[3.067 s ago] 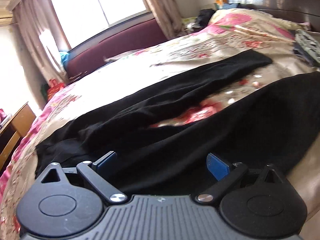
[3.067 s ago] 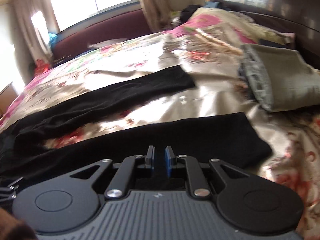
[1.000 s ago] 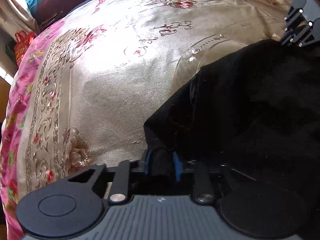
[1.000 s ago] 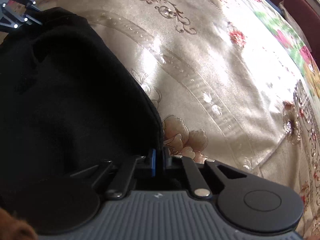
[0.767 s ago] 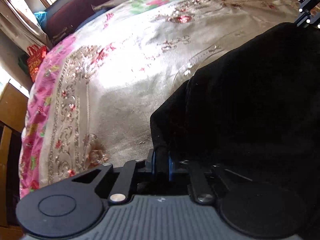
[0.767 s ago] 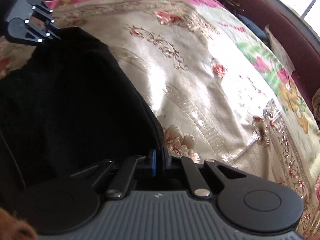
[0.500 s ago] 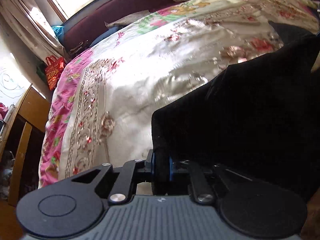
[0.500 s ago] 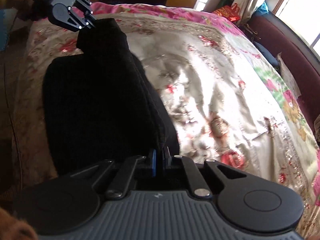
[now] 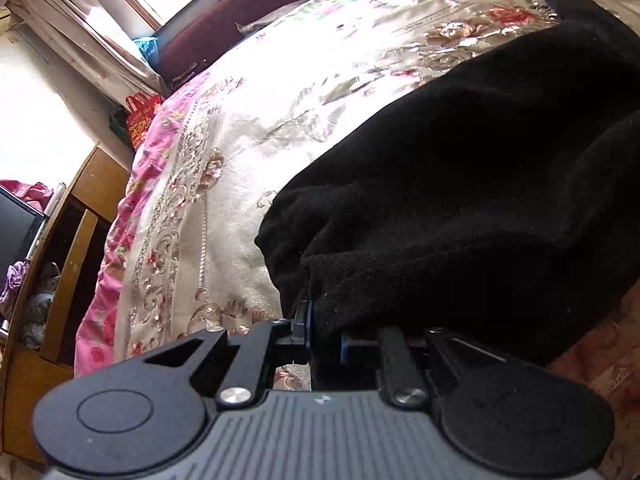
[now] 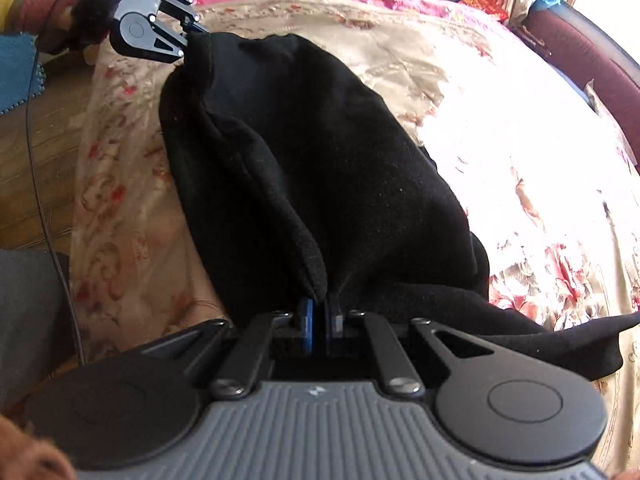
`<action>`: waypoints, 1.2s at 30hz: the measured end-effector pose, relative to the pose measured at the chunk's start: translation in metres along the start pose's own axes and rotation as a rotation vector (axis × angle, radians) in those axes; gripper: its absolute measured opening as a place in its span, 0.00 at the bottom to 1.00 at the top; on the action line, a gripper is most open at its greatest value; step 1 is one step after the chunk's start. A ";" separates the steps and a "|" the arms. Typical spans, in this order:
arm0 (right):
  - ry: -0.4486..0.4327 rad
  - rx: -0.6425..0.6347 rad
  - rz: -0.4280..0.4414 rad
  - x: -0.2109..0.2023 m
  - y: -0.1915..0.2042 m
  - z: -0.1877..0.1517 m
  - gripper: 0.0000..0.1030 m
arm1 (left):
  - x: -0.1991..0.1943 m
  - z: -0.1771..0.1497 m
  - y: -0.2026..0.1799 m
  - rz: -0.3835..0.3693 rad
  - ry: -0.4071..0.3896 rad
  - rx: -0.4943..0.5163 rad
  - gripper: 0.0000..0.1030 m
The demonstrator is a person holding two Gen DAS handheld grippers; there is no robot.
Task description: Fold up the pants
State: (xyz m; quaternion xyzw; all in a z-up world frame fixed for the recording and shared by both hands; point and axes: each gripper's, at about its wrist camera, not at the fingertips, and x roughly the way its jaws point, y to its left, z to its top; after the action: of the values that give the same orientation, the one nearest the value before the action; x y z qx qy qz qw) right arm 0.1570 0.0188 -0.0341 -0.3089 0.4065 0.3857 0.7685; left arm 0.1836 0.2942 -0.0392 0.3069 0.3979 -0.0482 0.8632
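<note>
Your left hand-held gripper (image 9: 324, 334) and right hand-held gripper (image 10: 320, 322) are each clamped on the black pants (image 10: 304, 160), which hang bunched between them over the bed's (image 10: 520, 152) near edge.

Left gripper (image 9: 324, 330) angled downward, blue-padded fingers (image 9: 307, 322) pinched tight on a thick bunch of the black pants (image 9: 460, 184). Right gripper (image 10: 319, 322) tipped more steeply down, fingers (image 10: 306, 320) nearly together, clamping a thin edge of the same cloth. From the right wrist view, left gripper at upper left, gripped by a dark-gloved hand (image 10: 86, 20).
</note>
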 end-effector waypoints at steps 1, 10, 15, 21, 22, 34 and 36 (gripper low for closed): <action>0.015 -0.009 0.000 0.004 0.004 -0.003 0.06 | -0.002 -0.004 -0.005 0.016 -0.002 0.018 0.29; 0.036 -0.109 -0.018 0.027 0.022 -0.012 0.11 | 0.003 -0.033 -0.025 0.153 0.043 0.136 0.38; 0.033 0.020 -0.006 0.001 0.002 -0.031 0.11 | -0.033 -0.018 -0.023 0.162 0.008 0.034 0.38; 0.003 0.430 -0.175 -0.020 -0.084 -0.058 0.15 | -0.065 0.031 -0.075 0.085 -0.209 0.018 0.43; -0.002 0.506 -0.217 -0.018 -0.103 -0.065 0.18 | -0.068 0.039 -0.088 0.048 -0.253 0.017 0.44; -0.159 1.319 -0.355 0.035 -0.265 -0.154 0.28 | -0.083 0.108 -0.234 -0.317 -0.479 0.031 0.58; -0.201 1.364 -0.344 0.035 -0.276 -0.156 0.28 | -0.076 0.115 -0.250 -0.319 -0.476 0.048 0.58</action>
State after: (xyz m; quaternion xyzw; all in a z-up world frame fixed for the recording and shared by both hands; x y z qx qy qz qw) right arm 0.3427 -0.2334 -0.0949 0.2182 0.4300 -0.0550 0.8743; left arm 0.1258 0.0148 -0.0507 0.2409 0.2259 -0.2638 0.9063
